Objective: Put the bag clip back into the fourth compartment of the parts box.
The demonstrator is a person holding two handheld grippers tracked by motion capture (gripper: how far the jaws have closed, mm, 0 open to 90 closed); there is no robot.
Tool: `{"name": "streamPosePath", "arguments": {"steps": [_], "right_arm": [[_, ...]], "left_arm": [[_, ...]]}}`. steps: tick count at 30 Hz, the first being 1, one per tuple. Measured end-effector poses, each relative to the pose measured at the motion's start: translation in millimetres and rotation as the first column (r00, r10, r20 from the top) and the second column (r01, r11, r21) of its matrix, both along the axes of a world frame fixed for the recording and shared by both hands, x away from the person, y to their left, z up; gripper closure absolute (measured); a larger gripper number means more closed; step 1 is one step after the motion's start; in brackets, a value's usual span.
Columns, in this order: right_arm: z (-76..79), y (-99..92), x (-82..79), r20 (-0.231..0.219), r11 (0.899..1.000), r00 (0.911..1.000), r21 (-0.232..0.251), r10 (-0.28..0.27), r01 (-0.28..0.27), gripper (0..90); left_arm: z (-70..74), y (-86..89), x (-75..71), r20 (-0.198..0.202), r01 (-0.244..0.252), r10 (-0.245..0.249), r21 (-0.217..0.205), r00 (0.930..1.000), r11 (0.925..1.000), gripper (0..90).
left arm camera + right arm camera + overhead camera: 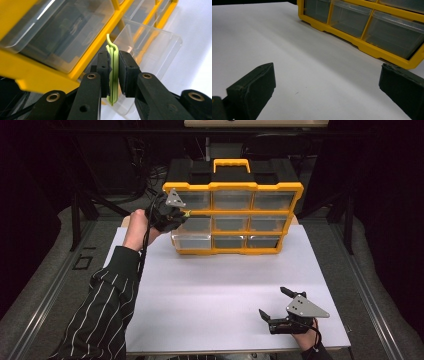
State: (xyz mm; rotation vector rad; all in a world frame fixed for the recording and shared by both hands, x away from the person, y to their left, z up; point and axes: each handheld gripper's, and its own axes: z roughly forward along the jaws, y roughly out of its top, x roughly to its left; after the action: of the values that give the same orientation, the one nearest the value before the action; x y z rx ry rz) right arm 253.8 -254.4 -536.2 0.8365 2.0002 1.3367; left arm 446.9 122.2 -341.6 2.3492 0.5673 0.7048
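- A thin, light-green plastic clip (113, 72), folded into narrow loops, stands upright just in front of the yellow-framed organiser (232, 187), above its pulled-out clear plastic drawer (192, 236).
- The left gripper (114, 72) clamps it between both pads.
- The right gripper (274, 304) rests wide open, holding nothing, on the white table (210, 285).

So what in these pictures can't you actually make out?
- Green clip, left gripper view: its middle is hidden between the left gripper's pads; in the high view it is too small.
- Pulled-out drawer, high view: the hand and gripper cover part of it, so contents are unclear.
- Organizer, right gripper view: its top is cut off by the edge.
- Right gripper: open, holding nothing.
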Motion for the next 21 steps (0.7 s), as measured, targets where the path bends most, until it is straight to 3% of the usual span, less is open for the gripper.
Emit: {"name": "streamPosePath", "arguments": {"steps": [21], "right_arm": [[0.5,-0.7,0.1,0.007,1.0,1.0,-0.003,0.002,-0.002,0.3]], "left_arm": [[-16.6,-12.5,8.5,-0.054,0.025,-0.022,0.041,0.9983,0.9989,80.2]]}}
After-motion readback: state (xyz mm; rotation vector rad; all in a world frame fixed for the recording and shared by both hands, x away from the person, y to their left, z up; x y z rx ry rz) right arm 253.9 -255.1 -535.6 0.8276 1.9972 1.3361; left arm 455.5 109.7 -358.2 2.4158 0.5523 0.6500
